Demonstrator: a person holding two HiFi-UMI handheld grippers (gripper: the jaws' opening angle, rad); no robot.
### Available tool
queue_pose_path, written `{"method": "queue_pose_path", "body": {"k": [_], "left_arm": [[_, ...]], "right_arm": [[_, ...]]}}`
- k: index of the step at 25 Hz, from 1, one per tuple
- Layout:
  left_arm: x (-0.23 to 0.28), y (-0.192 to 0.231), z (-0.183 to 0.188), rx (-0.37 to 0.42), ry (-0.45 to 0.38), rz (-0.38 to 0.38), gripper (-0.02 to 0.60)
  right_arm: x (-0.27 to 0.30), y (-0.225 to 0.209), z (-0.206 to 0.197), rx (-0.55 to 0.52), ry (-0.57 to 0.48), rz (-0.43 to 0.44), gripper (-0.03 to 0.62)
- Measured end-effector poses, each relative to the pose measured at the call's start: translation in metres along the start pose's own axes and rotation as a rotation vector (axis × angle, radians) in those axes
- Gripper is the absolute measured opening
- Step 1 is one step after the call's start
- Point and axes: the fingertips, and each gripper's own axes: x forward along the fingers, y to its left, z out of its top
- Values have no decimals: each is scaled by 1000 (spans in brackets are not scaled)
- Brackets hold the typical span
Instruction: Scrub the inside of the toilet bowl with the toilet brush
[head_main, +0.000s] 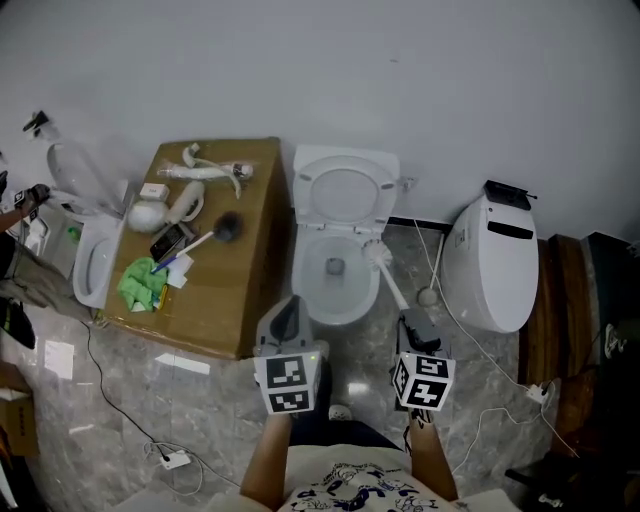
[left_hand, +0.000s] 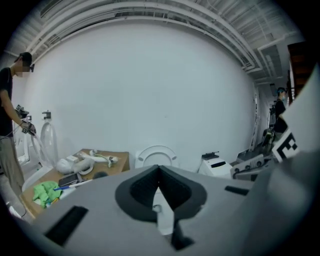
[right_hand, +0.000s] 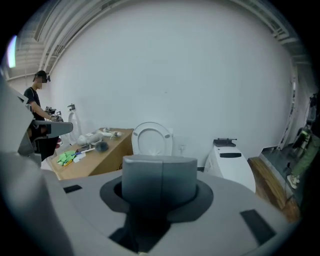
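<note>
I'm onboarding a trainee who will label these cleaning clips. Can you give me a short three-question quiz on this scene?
1. True or false: the toilet's lid is down.
2. The toilet brush has its head: A) on the brown box, B) at the rim of the toilet bowl, C) on the floor.
3. Fill in: the brush's handle runs into the ____ gripper's jaws.
Key: 1 false, the lid is up; 2 B; 3 right gripper.

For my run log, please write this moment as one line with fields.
right gripper: shut on toilet brush | brush head: right side of toilet bowl | left gripper: shut, empty, by bowl front
</note>
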Motion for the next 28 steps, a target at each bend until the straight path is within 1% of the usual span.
{"method": "queue_pose_path", "body": {"k": [5,9,13,22,28], "left_arm": [[49,25,-9,-14,60,-15,2],[87,42,-16,-10,108,-20,2],[119,55,-23,-28,144,-32,1],[174,63,-51,-5,224,-92,2],[192,59,-76,-17,278,-98,2]], "right_arm": [[49,18,8,-42,56,4,163],[83,29,8,-53,114,4,163],[113,35,7,-62,163,5,163],[178,47,-7,-82,257,8,163],[210,48,-29,-123,329,32,163]]}}
